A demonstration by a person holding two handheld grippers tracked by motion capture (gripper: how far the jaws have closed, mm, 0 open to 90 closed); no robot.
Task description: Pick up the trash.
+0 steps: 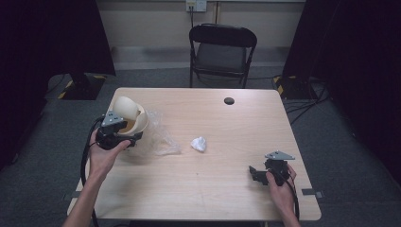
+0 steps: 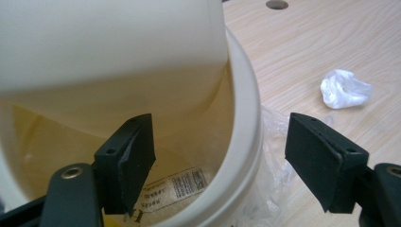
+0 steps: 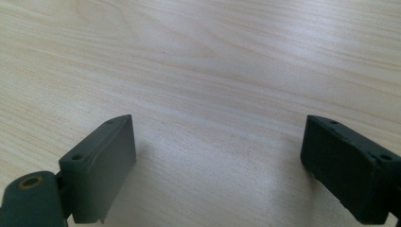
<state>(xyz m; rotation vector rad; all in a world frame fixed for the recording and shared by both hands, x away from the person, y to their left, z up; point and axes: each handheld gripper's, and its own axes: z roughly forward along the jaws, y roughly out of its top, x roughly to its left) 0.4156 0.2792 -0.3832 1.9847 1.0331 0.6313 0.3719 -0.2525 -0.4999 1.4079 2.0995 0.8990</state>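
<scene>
A cream tub [image 1: 137,122] stands at the table's left side, its lid [image 1: 124,106] tipped up. My left gripper [image 1: 126,135] sits at its near rim. In the left gripper view the rim [image 2: 246,118] runs between the jaws of my left gripper [image 2: 220,142], one inside the tub and one outside. A gap shows beside the outer pad, so it is open. A printed packet [image 2: 175,189] lies in the tub's bottom. My right gripper [image 1: 255,174] rests at the front right, open over bare wood [image 3: 217,151], with nothing between its jaws.
A crumpled clear plastic bag [image 1: 163,137] lies against the tub's right side. A small white wad [image 1: 199,144] sits mid-table, seen too as a wad [image 2: 344,88] in the left gripper view. A black grommet hole [image 1: 229,100] marks the far edge; a folding chair [image 1: 222,49] stands beyond.
</scene>
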